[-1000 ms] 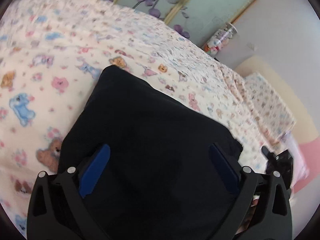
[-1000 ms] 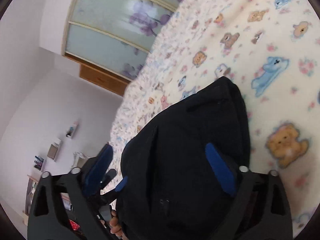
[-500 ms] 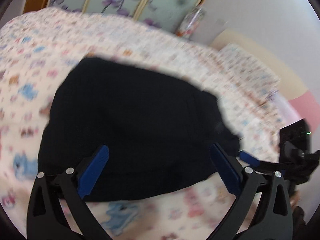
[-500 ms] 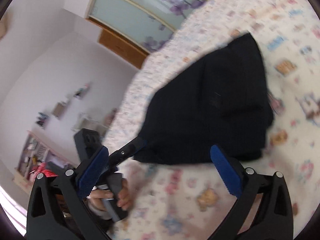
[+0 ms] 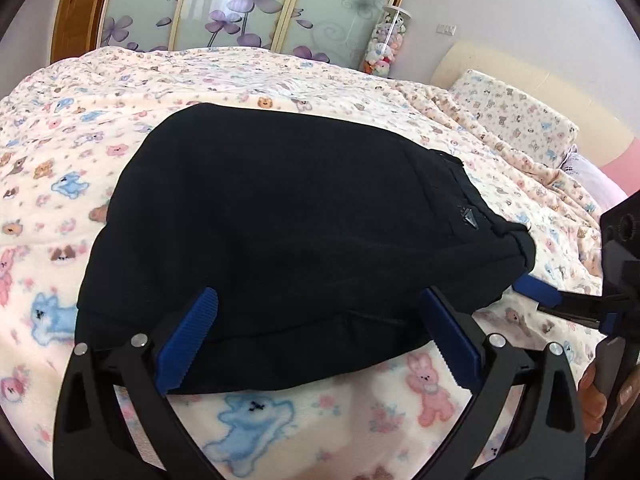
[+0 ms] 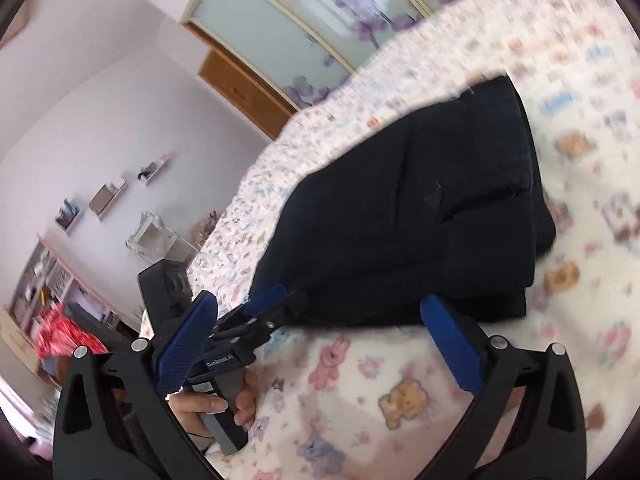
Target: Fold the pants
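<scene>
Left wrist view: black fabric pants folded compact ahead of spread, empty left gripper; right gripper likewise spread, empty. Folding apparently finished.

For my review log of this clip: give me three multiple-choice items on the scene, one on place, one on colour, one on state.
1. Where do the pants lie?
A. on the printed blanket
B. on a chair
C. on the floor

2. What colour are the pants?
A. red
B. black
C. white

3. How is the left gripper?
A. shut on the pants
B. shut on a pillow
C. open

Answers: 1 A, the blanket shows all around them; 2 B, the cloth is black throughout; 3 C, its blue pads stand wide apart, clamping nothing.
</scene>
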{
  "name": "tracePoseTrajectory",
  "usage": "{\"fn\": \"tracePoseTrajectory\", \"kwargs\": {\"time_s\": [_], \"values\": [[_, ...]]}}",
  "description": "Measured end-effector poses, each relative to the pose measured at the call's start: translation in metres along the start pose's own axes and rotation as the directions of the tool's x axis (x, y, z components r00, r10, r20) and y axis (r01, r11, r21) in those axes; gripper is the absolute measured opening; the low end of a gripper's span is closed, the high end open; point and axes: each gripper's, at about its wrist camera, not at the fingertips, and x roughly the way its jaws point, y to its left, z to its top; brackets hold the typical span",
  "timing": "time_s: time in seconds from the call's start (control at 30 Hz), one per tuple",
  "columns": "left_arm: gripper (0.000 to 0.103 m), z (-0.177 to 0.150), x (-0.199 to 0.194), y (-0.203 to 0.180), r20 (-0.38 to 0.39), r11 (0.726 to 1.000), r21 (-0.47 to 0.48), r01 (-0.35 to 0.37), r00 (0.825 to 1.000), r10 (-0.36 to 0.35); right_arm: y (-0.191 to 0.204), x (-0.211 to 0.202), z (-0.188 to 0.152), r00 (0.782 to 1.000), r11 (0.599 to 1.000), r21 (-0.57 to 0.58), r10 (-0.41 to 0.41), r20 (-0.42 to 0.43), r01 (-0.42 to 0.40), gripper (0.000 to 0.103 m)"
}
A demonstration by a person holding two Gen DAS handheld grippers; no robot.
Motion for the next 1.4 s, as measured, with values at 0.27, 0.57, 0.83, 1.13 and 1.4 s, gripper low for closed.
{"fn": "tracePoseTrajectory", "kwargs": {"time_s": [0.27, 0.57, 0.83, 1.13, 1.4], "values": [[0.101, -0.001, -0.002, 0.003, 0.008, 1.0, -0.003, 0.006, 1.0, -0.006, 0.01, -0.037, 0.018, 0.992, 0.993, -0.013, 0.12, 0.034, -0.12, 0.102], [0.101, -0.002, -0.002, -0.001, 0.012, 1.0, 0.004, 0.009, 1.0, -0.009, -0.042, 0.005, 0.011, 1.0, 0.997, 0.076, 0.002, -0.009, -0.001, 0.102], [0.101, -0.004, -0.056, -0.016, 0.131, 0.991, 0.034, -0.13, 0.984, 0.124, 0.041, -0.055, -0.016, 0.955, 0.948, -0.179, -0.231, 0.189, 0.264, 0.102], [0.101, -0.066, -0.132, -0.018, 0.24, 0.963, 0.015, -0.268, 0.936, 0.256, 0.091, -0.06, -0.082, 0.781, 0.769, -0.256, -0.451, 0.432, 0.586, 0.102], [0.101, -0.065, -0.113, -0.015, 0.154, 0.962, 0.052, -0.267, 0.954, 0.256, 0.087, -0.043, -0.116, 0.735, 0.742, -0.196, -0.519, 0.437, 0.641, 0.102]]}}
